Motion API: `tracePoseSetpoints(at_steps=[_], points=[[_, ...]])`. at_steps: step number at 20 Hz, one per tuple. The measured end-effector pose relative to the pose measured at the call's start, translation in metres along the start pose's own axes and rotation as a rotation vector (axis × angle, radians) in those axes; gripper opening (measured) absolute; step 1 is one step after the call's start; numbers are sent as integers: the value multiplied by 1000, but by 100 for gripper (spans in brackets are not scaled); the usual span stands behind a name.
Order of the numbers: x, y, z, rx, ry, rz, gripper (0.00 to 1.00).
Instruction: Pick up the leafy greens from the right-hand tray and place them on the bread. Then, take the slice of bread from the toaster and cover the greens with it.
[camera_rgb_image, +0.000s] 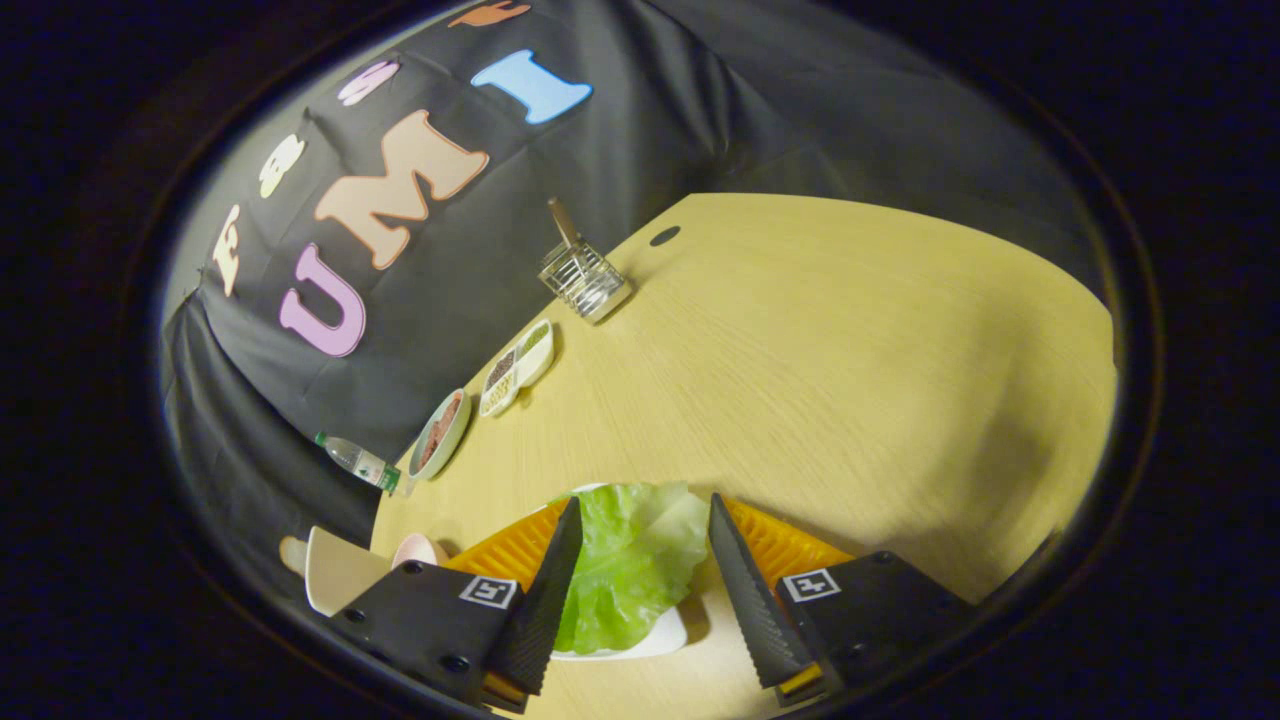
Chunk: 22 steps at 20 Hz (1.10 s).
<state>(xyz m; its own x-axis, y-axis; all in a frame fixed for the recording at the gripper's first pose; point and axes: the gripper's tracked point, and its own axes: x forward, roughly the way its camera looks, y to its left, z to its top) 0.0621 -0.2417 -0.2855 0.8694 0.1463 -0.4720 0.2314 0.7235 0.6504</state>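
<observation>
At the bottom centre of the frame the tool stands with its two fingers spread wide apart, and the leafy greens lie in the gap between them. The left finger's inner edge runs along the side of the leaf; whether it touches is hard to tell. The right finger stands clear of it, so the tool is not clamped on anything. The greens rest on a white tray, whose pale rim shows just under the leaf.

The pale wooden counter fills the middle and right of the frame. Near its far edge, upper centre, stands a wire-rack toaster with a slice of bread poking up out of it at a tilt. Lower and to the left, along the counter's edge, sit a white divided dish of mixed bits, then a round bowl, then a plastic bottle lying on its side. At lower left, beside the left finger, are a cream-coloured piece and a small pink cup.
</observation>
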Motion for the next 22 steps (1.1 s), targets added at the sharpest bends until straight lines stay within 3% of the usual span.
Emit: tracePoseSetpoints(at_steps=[4, 7, 8, 10, 11, 15, 22], points=[[6, -4, 2, 8, 0, -4, 59], [9, -6, 5, 26, 0, -9, 33], [12, 5, 6, 36, -9, 46, 25], [6, -1, 10, 37, -14, 7, 7], [31, 3, 7, 47, -10, 25, 5], [3, 10, 14, 12, -12, 16, 3], [-25, 56, 39, -29, -74, 83, 3]])
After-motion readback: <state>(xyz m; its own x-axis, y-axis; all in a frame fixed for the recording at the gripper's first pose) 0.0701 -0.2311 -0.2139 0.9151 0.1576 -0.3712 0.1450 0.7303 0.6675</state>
